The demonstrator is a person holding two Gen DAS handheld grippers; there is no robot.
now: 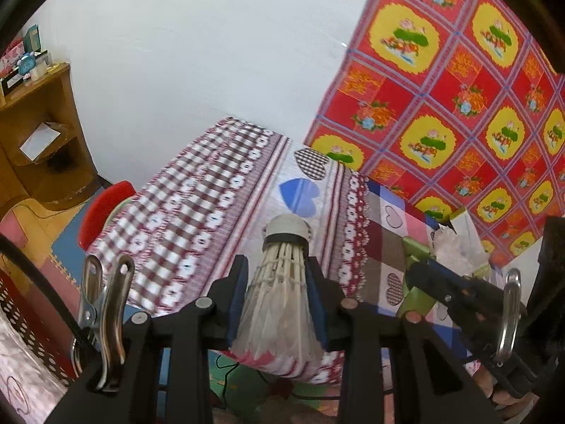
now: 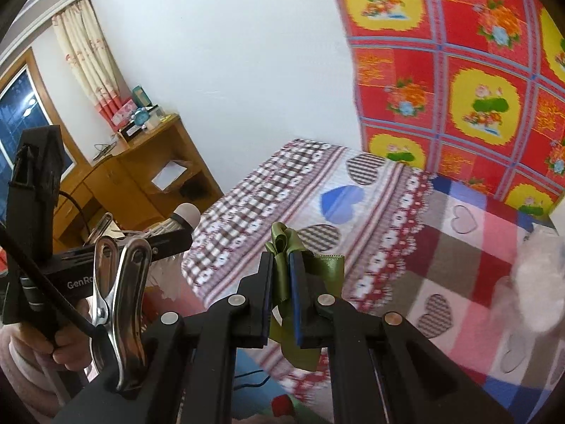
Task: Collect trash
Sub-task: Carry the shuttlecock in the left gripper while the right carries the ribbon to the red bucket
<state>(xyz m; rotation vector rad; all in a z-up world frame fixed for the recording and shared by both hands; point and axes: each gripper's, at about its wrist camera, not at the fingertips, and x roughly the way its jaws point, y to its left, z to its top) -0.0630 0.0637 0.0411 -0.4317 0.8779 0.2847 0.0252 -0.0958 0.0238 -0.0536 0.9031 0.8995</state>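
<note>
The left tool (image 1: 277, 293) is clamped on a worn white feather shuttlecock with a round cork tip (image 1: 282, 282); its blue-lined pads press the feather skirt from both sides, cork end pointing away from the camera. The shuttlecock looks very light and brittle. The stiff quills should crush or splay under a hard squeeze, so the narrow band near the cork, where the thread binds the quills, seems the firmest place to hold.

The right tool (image 2: 281, 293) is pinched together on a limp olive-green satin ribbon (image 2: 282, 272), whose loop stands above the pads while a tail hangs below. It is soft, weightless and slick, so it could slip out; gripping several layers bunched together, as here, seems safest.

Both pieces are held in the air over the near edge of a bed covered in a pink and maroon checked sheet with heart prints (image 1: 212, 190). Farther right on the bed lies a crumpled clear plastic wrapper (image 1: 455, 247), blurred. Beyond stand a wooden shelf unit (image 1: 39, 134) at the left, a white wall (image 1: 197, 53), and a red and yellow floral cloth (image 1: 459, 88) hanging at right. No bin is visible.
</note>
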